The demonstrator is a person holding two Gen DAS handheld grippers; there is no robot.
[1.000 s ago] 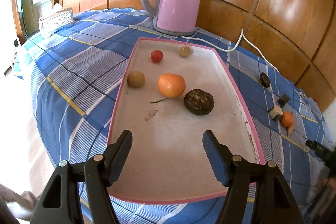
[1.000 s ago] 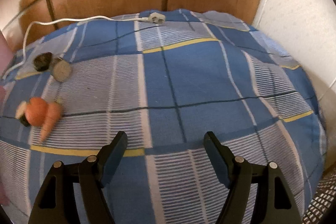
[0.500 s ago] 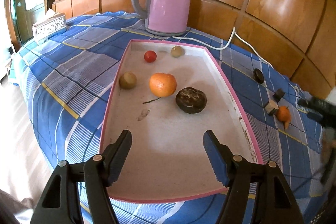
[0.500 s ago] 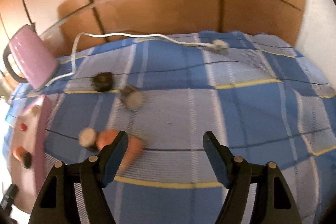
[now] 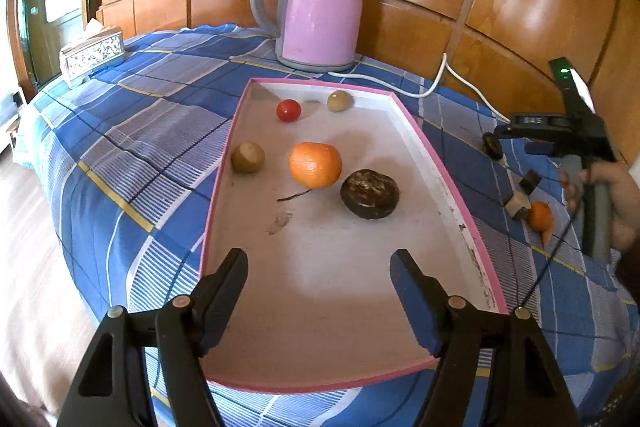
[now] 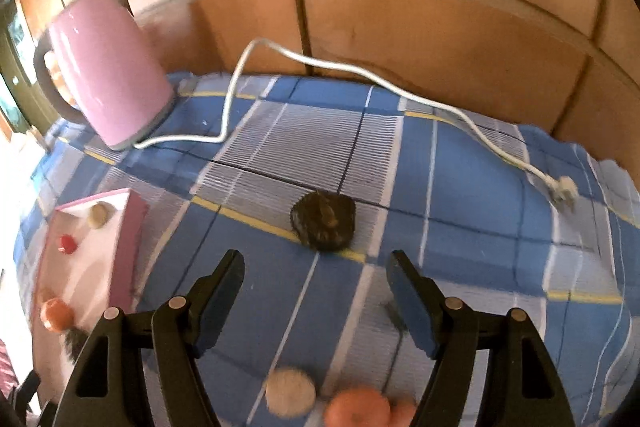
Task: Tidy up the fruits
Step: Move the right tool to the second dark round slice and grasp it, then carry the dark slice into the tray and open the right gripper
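Hovering over the cloth, the right gripper (image 6: 316, 291) is spread wide and empty; the dark fruit (image 6: 323, 224) lies just ahead, well outside the tray (image 6: 134, 239). Jaws should be centred and lowered around it. Left gripper (image 5: 320, 289) is opening, empty, over the tray.

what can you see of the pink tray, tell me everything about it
The pink tray is a long, shallow rectangular box with thin pink outer walls and a white, slightly stained inside, possibly painted card or foam. It lies flat on the blue checked cloth, its far end near the pink kettle. Inside, apart from one another, sit an orange, a small red fruit, two yellowish-brown round fruits, a dark wrinkled fruit, a loose stem and a scrap of peel.
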